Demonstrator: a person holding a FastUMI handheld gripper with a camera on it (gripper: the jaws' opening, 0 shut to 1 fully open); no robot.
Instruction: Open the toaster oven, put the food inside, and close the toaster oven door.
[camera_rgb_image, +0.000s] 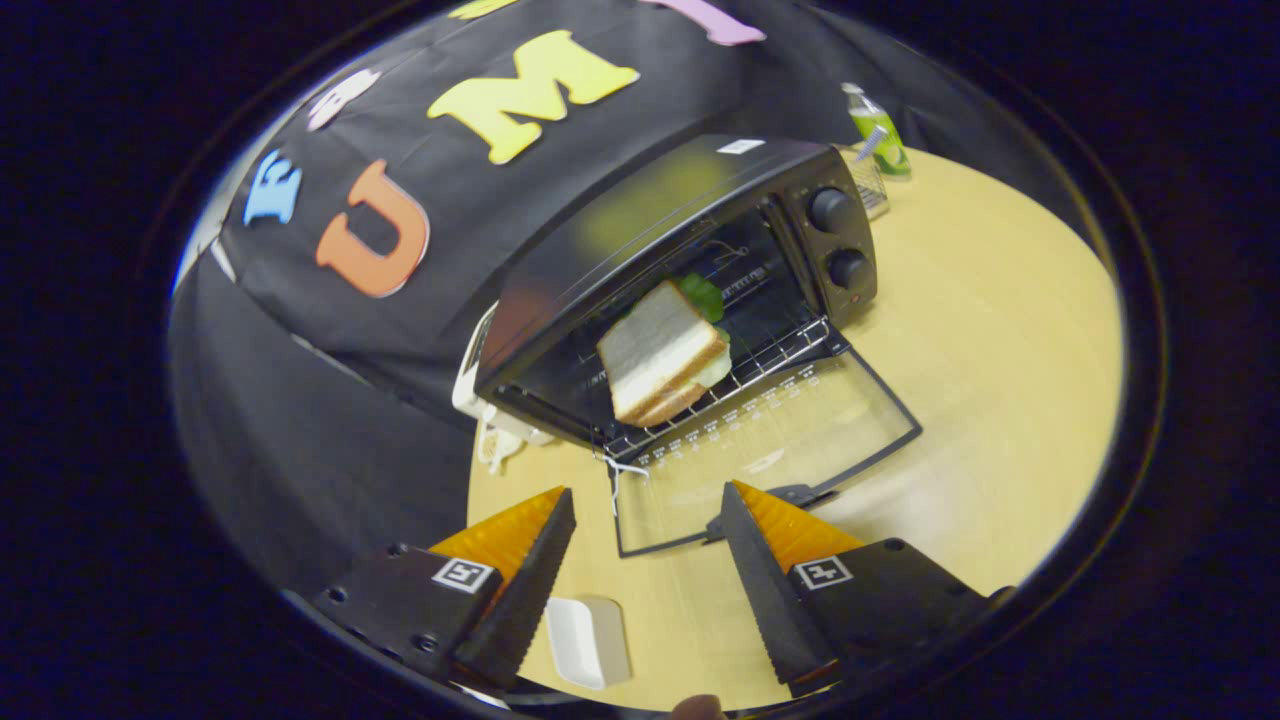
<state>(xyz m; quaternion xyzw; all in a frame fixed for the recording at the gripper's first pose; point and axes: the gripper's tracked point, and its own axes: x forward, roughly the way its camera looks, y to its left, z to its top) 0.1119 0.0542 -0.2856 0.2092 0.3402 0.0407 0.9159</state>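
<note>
1 sandwich (662, 352) of white bread with a green leaf showing behind it lies on the wire rack (745, 375) inside the toaster oven (640, 250), partly over the rack's front edge. The oven is black, with 2 round knobs (838, 238) stacked at its right end, and it stands toward the back of the round, pale wood worktop (1000, 330), close to the black cloth wall. Its glass door (770, 445) is folded fully down, lying flat toward the tongs, and the door's dark handle (795, 494) sits just ahead of the right finger.

The tongs (648, 505) are spread wide and hold nothing; the fingers (530, 580) hang above the worktop's near edge, apart from the door, with the door's front rim seen between their tips. Below them, near that edge, lies a small white tray (588, 640).

A white cord and plug (490, 440) rest at the oven's left rear corner. Beyond the oven's knob end, at the worktop's far edge, stand a small wire basket (872, 185) and a clear bottle of green liquid (880, 130).
</note>
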